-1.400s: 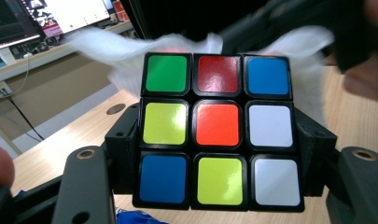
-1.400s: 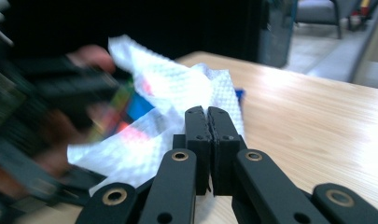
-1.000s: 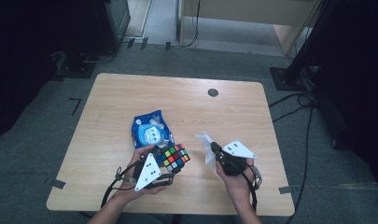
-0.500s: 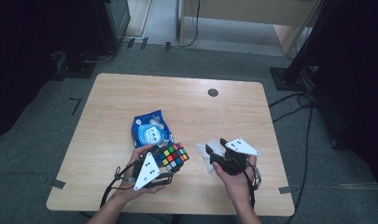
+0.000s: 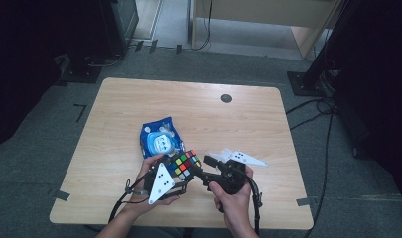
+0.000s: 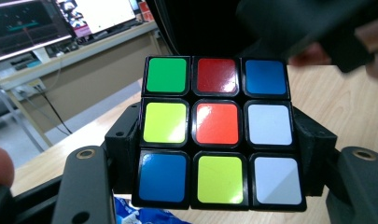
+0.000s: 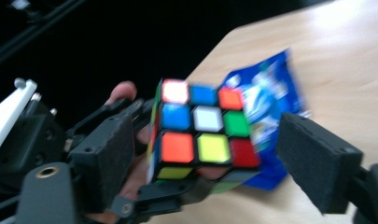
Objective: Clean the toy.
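Left gripper (image 5: 184, 171): jaws partly closed and clamped on the puzzle cube (image 5: 184, 164), one pad pressed to each of two opposite sides. In the left gripper view the cube (image 6: 217, 132) sits square between the black jaws, its facing side showing green, red and blue in the top row, yellow, red and white in the middle, blue, yellow and white below. The person's left hand (image 5: 151, 186) holds this gripper low over the near part of the table (image 5: 238, 119), the cube lifted clear of the wood.

Blue packet (image 5: 160, 140): lies flat on the table just beyond the cube and slightly left of it; its edge shows under the cube in the left gripper view (image 6: 140, 215).

Right gripper (image 5: 204, 167): jaws have just been opening and stand wide. In the right gripper view the cube (image 7: 200, 133) lies between the two foam pads (image 7: 317, 161) with a gap at each side, so neither pad presses on it. The right hand (image 5: 233, 196) carries this gripper just right of the cube.

Small dark round disc (image 5: 226, 98): set in the tabletop towards the far edge, well apart from both grippers.

Surroundings: grey floor around the table, cables at the right.
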`<state>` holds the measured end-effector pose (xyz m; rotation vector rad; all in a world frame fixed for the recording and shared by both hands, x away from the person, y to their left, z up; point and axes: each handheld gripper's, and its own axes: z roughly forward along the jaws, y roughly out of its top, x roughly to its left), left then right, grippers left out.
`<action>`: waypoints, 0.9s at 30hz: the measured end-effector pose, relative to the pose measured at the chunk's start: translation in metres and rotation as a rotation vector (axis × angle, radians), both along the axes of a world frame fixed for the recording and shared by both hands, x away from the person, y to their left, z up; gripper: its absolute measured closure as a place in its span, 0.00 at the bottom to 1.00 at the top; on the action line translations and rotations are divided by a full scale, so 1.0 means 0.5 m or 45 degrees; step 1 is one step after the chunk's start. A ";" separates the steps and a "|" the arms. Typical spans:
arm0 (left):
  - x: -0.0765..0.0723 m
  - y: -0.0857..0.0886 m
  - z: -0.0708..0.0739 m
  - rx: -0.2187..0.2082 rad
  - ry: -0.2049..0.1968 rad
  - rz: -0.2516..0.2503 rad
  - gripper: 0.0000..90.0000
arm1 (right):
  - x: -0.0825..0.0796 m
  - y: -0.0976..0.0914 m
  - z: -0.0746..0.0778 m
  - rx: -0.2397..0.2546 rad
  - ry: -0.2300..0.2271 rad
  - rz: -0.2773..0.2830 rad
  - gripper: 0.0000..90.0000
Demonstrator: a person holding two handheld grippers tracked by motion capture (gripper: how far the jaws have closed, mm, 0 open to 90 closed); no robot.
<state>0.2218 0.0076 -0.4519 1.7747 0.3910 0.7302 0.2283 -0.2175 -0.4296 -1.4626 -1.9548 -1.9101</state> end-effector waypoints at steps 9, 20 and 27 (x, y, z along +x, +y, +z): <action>0.000 -0.003 -0.002 -0.024 0.024 0.000 0.38 | 0.007 0.004 -0.029 0.122 0.095 0.009 0.37; 0.000 -0.003 -0.006 0.024 0.026 -0.052 0.33 | 0.005 -0.008 -0.014 0.037 0.071 -0.010 0.39; -0.001 -0.002 -0.017 0.135 -0.024 -0.076 0.30 | 0.015 -0.040 0.006 0.013 0.076 -0.013 0.39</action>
